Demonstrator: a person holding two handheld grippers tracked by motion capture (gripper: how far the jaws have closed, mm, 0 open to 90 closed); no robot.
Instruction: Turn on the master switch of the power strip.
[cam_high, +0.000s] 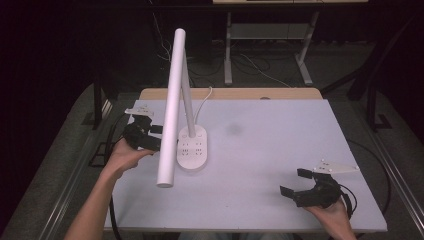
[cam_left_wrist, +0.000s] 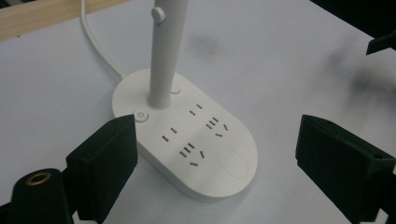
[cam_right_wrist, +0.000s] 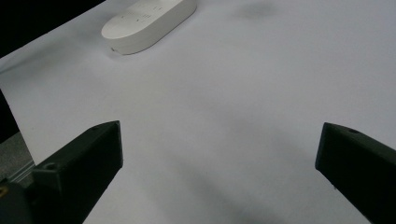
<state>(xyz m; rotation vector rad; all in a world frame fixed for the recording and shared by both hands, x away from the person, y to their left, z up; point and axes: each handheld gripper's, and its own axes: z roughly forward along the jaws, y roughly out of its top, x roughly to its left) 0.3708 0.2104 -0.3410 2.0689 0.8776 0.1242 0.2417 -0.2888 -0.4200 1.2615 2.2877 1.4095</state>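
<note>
Desk lamp (cam_high: 180, 110) with a socket base (cam_left_wrist: 187, 135), standing on the left half of the white table (cam_high: 280, 150), cord (cam_left_wrist: 95, 39) trailing to the far edge. Left gripper (cam_high: 145, 136) just beside the base, jaws wide apart, one pad (cam_left_wrist: 105, 158) close to the power button (cam_left_wrist: 141, 115). Right gripper (cam_high: 305, 187) well apart near the front right corner, jaws spread, idle. Probably the approach step. Next: ease the left pad onto the button and press lightly, without shoving the base.

1. The left gripper (cam_high: 150, 136) is partly hidden behind the lamp head (cam_high: 171, 107) in the high view.
2. The lamp's stem (cam_left_wrist: 166, 51) is cut off by the top edge in the left gripper view.
3. The lamp base (cam_right_wrist: 148, 21) is cut off at the top of the right gripper view.
</note>
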